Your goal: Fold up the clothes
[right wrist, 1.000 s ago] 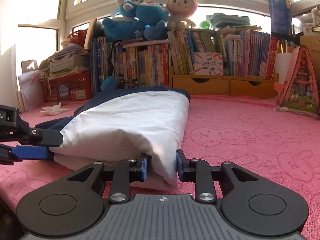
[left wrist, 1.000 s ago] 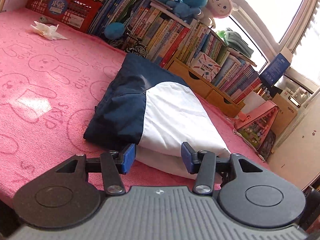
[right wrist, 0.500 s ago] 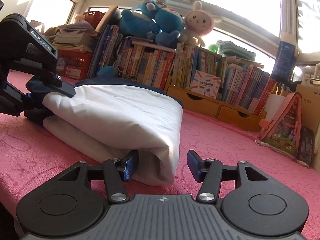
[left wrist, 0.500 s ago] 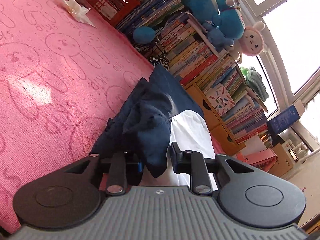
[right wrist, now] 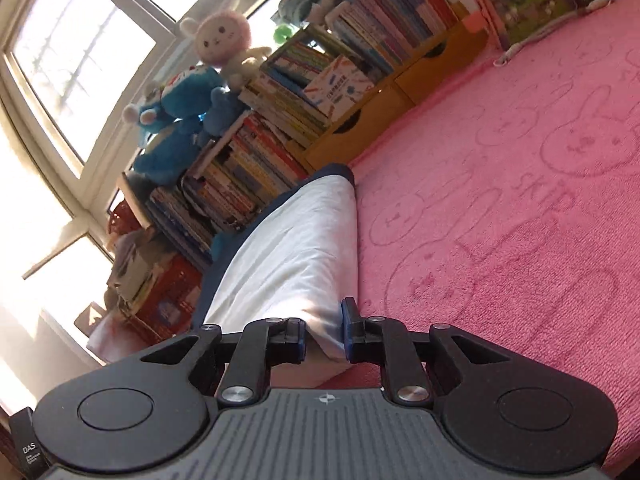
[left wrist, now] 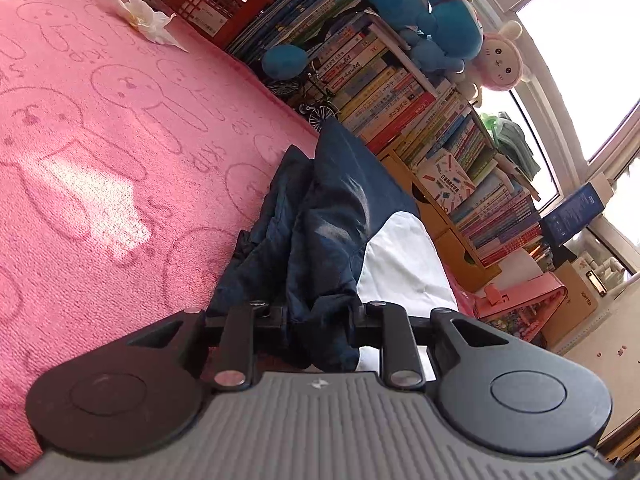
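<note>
A folded navy and white garment (left wrist: 340, 216) lies on the pink bunny-print blanket (left wrist: 100, 152). My left gripper (left wrist: 320, 320) is shut on the garment's navy near corner, whose cloth bunches between the fingers and hides their pads. In the right wrist view the same garment (right wrist: 292, 248) shows its white side, and my right gripper (right wrist: 324, 334) is shut on the white near corner. Both views are steeply tilted, and the near edge of the garment is raised off the blanket.
Rows of books (left wrist: 400, 92) in wooden drawer boxes (right wrist: 380, 108) line the far edge, topped by blue and pink plush toys (right wrist: 192, 104). A red crate (left wrist: 208, 4) and a crumpled white tissue (left wrist: 146, 24) sit at the far left. A pink toy house (left wrist: 524, 300) stands at the right.
Both grippers closed on the garment's near corners, left on navy, right on white. They lifted and tilted, and the navy cloth now bunches up between the left fingers.
</note>
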Available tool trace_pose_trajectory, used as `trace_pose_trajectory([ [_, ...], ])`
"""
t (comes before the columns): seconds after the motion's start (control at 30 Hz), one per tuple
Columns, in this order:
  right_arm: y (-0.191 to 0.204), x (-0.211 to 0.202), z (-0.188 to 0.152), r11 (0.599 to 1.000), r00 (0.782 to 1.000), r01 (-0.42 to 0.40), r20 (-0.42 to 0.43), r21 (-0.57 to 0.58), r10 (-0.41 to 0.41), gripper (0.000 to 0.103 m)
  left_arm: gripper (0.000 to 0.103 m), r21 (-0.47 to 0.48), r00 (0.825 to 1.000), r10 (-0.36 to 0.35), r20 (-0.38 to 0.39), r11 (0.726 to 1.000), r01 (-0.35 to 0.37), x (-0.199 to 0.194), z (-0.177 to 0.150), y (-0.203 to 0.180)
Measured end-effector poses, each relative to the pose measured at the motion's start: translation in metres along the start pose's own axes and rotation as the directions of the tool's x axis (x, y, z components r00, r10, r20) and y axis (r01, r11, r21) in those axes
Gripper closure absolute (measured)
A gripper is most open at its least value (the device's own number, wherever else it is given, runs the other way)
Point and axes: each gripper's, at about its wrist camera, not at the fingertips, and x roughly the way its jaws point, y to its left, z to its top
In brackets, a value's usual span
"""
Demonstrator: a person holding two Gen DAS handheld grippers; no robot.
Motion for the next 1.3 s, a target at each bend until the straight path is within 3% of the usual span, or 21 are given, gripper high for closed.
trace_pose_trajectory([
  [0.03,0.016,-0.002,-0.008,0.985,0.997,0.067,0.051,-0.161,-0.059,0.085,0.080,-0.009,1.000,-0.002,0.000,1.000,0.002,0.000,0.001,0.001],
  [0.07,0.034,-0.005,-0.020,0.937,0.988,0.136,0.117,-0.321,-0.103,0.085,0.081,-0.021,1.000,0.000,0.005,1.000,0.001,-0.001,0.002,0.003],
  [0.17,0.062,-0.009,-0.046,0.824,0.966,0.232,0.221,-0.516,-0.133,0.085,0.081,-0.036,1.000,0.007,0.018,0.999,-0.007,-0.004,0.006,0.008],
  [0.3,0.057,-0.005,-0.042,0.882,0.976,0.194,0.174,-0.430,-0.130,0.085,0.080,-0.049,1.000,0.003,0.019,0.999,-0.002,-0.006,0.011,0.012],
  [0.47,0.060,-0.006,-0.046,0.856,0.975,0.198,0.182,-0.478,-0.124,0.085,0.077,-0.040,0.998,0.020,0.053,0.999,-0.018,-0.012,0.018,0.014],
  [0.53,0.061,-0.007,-0.047,0.852,0.976,0.196,0.184,-0.485,-0.120,0.085,0.075,-0.004,0.995,0.058,0.079,0.998,-0.058,-0.019,0.019,0.009],
  [0.6,0.061,-0.007,-0.046,0.853,0.976,0.193,0.187,-0.484,-0.115,0.085,0.069,0.124,0.983,0.127,0.129,0.982,-0.143,-0.027,0.016,-0.009],
  [0.7,0.061,-0.008,-0.045,0.857,0.976,0.190,0.189,-0.478,-0.111,0.084,0.064,0.355,0.967,0.155,0.201,0.909,-0.219,-0.040,0.004,-0.039],
  [0.77,0.061,-0.008,-0.044,0.857,0.976,0.187,0.188,-0.480,-0.108,0.084,0.053,0.505,0.978,0.111,0.179,0.842,-0.188,-0.042,-0.008,-0.058],
  [0.87,0.060,-0.008,-0.043,0.858,0.977,0.181,0.187,-0.480,-0.102,0.084,0.049,0.704,0.991,0.047,0.125,0.700,-0.122,-0.044,-0.026,-0.087],
  [0.97,0.059,-0.009,-0.040,0.866,0.978,0.175,0.184,-0.468,-0.098,0.084,0.045,0.830,0.999,-0.004,0.054,0.557,-0.042,-0.033,-0.047,-0.110],
  [1.03,0.058,-0.010,-0.039,0.872,0.979,0.170,0.182,-0.459,-0.095,0.084,0.045,0.870,0.999,-0.032,-0.004,0.494,0.019,-0.023,-0.057,-0.119],
  [1.1,0.058,-0.010,-0.037,0.877,0.979,0.166,0.179,-0.450,-0.093,0.085,0.044,0.894,0.998,-0.047,-0.052,0.442,0.068,-0.011,-0.067,-0.127],
  [1.23,0.056,-0.012,-0.034,0.888,0.981,0.157,0.174,-0.432,-0.088,0.085,0.045,0.910,0.997,-0.034,-0.073,0.407,0.081,0.003,-0.071,-0.131],
  [1.3,0.055,-0.012,-0.032,0.893,0.981,0.152,0.172,-0.423,-0.086,0.085,0.045,0.927,0.995,-0.039,-0.086,0.363,0.095,0.000,-0.073,-0.130],
])
